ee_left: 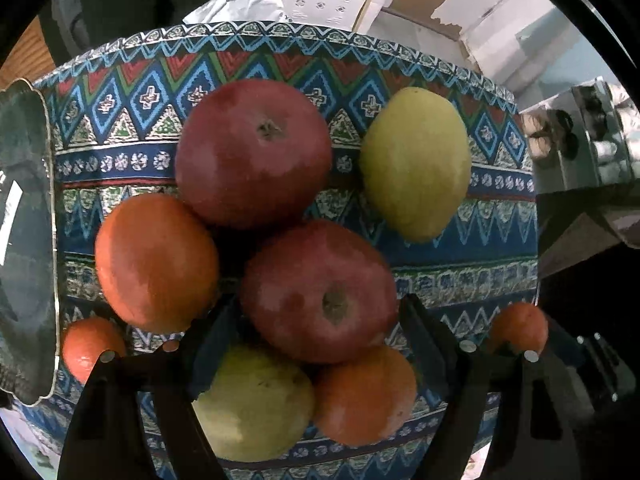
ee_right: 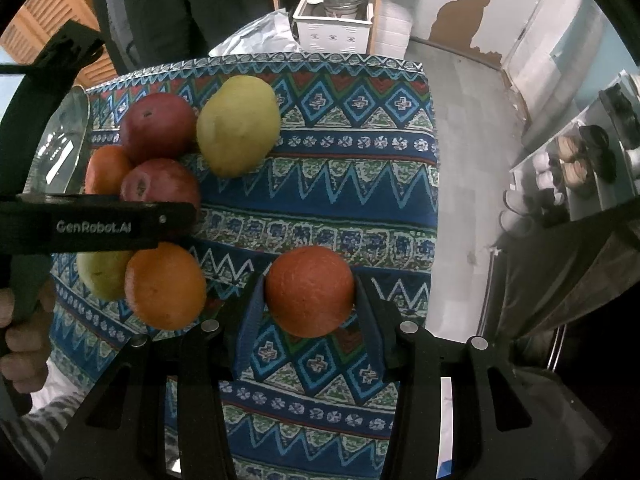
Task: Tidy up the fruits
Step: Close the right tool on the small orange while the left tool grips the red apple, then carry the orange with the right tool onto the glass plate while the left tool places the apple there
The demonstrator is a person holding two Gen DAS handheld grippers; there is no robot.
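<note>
Fruit lies on a blue patterned cloth (ee_left: 460,248). My left gripper (ee_left: 320,320) is shut on a red apple (ee_left: 320,292). Around it lie another red apple (ee_left: 254,152), a yellow-green pear (ee_left: 416,162), an orange (ee_left: 156,262), a second pear (ee_left: 256,404), an orange (ee_left: 366,396), and small oranges at the left (ee_left: 90,346) and right (ee_left: 520,326). My right gripper (ee_right: 310,300) is shut on an orange (ee_right: 310,290). The right wrist view shows the left gripper (ee_right: 100,224) over the fruit pile (ee_right: 160,168).
A glass plate (ee_left: 24,240) sits at the cloth's left edge, also in the right wrist view (ee_right: 60,148). Behind the table stand a white box (ee_right: 332,28) with a metal pot and a wooden shelf. Shelves with dishes (ee_right: 580,160) are at the right.
</note>
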